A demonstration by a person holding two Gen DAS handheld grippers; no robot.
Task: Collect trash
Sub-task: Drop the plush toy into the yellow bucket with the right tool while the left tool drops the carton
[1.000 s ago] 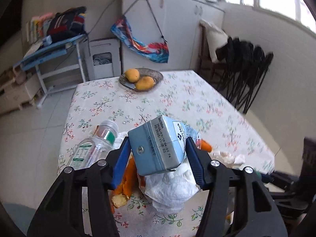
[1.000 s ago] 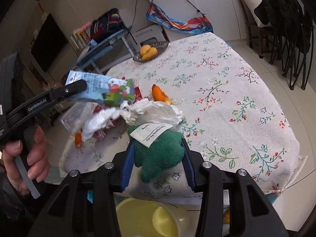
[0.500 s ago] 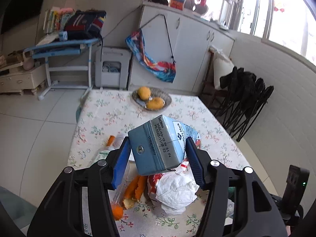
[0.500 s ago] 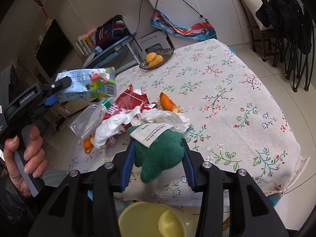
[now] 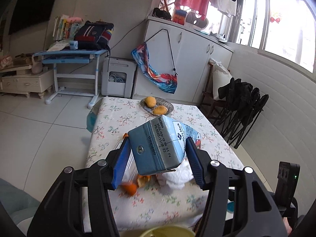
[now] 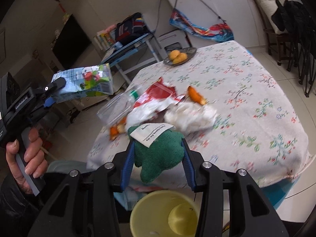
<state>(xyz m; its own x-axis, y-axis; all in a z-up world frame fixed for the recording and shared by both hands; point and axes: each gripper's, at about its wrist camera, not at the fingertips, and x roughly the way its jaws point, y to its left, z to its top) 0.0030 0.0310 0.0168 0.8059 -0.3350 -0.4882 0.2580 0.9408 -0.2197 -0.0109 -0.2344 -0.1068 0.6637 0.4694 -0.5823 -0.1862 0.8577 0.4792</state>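
Note:
My left gripper (image 5: 156, 154) is shut on a blue drink carton (image 5: 158, 148) and holds it high above the table's near edge; the carton also shows in the right wrist view (image 6: 86, 83). My right gripper (image 6: 158, 154) is shut on a green cloth (image 6: 158, 154) with a white label, just above a yellow bin (image 6: 165, 215). The bin's rim shows at the bottom of the left wrist view (image 5: 167, 231). On the floral table (image 6: 246, 102) lie white crumpled paper (image 6: 189, 116), a red wrapper (image 6: 156, 96), a clear plastic bottle (image 6: 118, 108) and orange peels (image 6: 194, 96).
A dish with two mangoes (image 5: 156, 106) stands at the table's far end. Black folding chairs (image 5: 243, 108) stand to the right. A blue desk (image 5: 71, 59) and white cabinets (image 5: 187, 59) stand behind the table.
My left gripper has lifted the carton up and back from the trash pile toward the near table edge. My right gripper has pulled back a little with the green cloth.

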